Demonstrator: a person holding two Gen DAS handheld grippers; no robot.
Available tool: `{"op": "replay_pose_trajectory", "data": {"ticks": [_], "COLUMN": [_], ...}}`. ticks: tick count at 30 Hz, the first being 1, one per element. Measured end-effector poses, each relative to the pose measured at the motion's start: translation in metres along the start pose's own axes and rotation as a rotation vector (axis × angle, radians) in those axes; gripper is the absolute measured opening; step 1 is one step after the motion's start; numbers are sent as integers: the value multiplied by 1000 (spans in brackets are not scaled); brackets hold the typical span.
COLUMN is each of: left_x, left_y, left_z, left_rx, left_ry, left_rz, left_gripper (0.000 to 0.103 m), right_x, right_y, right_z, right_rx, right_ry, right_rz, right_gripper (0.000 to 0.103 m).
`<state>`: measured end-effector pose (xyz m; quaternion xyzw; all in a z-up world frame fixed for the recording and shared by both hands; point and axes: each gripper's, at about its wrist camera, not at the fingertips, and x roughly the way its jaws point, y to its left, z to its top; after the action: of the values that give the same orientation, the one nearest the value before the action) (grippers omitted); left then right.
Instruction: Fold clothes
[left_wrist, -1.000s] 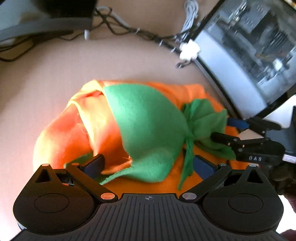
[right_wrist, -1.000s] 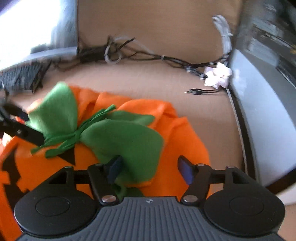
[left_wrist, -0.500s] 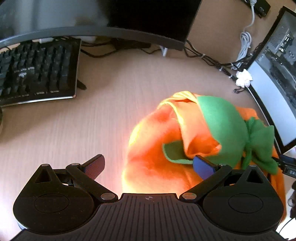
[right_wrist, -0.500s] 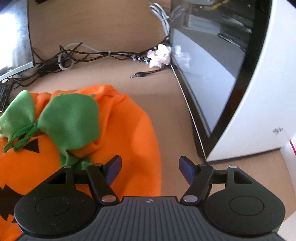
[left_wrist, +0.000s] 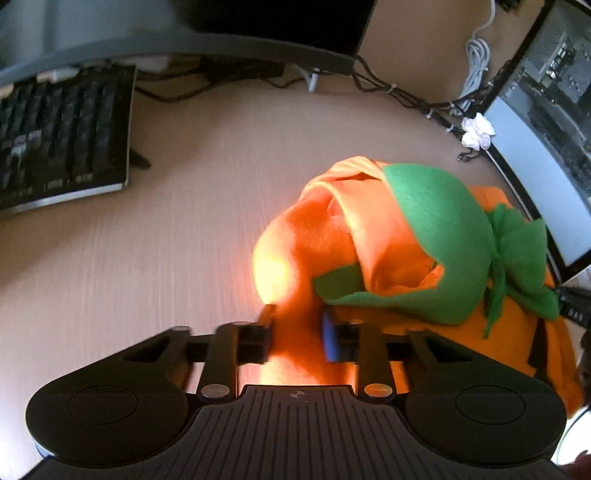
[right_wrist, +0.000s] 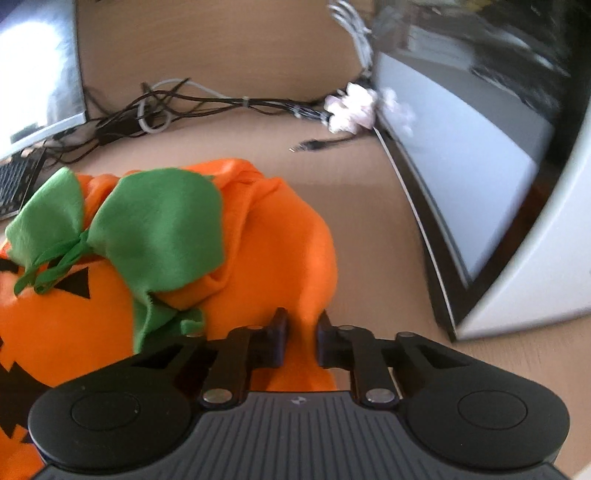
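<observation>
Orange fleece fills the near part of both views: a pumpkin costume with green leaf-shaped collar pieces and a black cut-out face is bunched on a light wooden desk. The left gripper is clamped on a gathered edge of the orange fabric at the costume's left side. The right gripper is pinched on a narrow fold of the same fabric at the costume's right side, with cloth seen between both pairs of fingers.

Several risks are judged from this position. Only thin pinches are held, so the soft fleece could slip free if the cloth is lifted or pulled taut. The loose collar pieces and their thin green ties could be trapped crookedly inside a fold. A curved monitor stands just beside the costume on the right, with cables behind it and a keyboard well to the left; any of these could be struck or snagged by a wide sweep.

No container is seen in either view.
</observation>
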<state>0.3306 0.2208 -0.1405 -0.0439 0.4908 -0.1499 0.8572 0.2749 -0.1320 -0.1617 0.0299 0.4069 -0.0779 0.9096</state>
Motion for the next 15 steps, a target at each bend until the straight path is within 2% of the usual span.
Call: {"op": "replay_pose_trajectory", "data": {"ticks": [5,8,10,12,13,14,15], "left_x": [16,18,10,-9,-20,-30,-36], "left_y": [-16,-21,-20,-22,-24,-27,-31], "left_z": [31,50,54,54,53,54,57], "left_rx": [65,84,88,96,97,92,86], "left_ry": [-55,-82,-103,-149,-175,-201,-220], "left_rz": [74,100,115,110,102,68,0], "left_gripper": [19,21,30,49,53,57,61], "right_x": [21,28,28,18,10,2,-6], "right_y": [6,2,-1,-1,1,3,6], "right_z": [32,44,45,43,44,46,47], "right_rx": [-48,-71,-76,-84,-93,-102,-110], "right_ry": [-51,-37,-6,-33,-66,-99,-132], "right_rz": [-29,-48,-58,-63,-65,-66,-68], "right_gripper": [11,12,17,29,31,33,39]}}
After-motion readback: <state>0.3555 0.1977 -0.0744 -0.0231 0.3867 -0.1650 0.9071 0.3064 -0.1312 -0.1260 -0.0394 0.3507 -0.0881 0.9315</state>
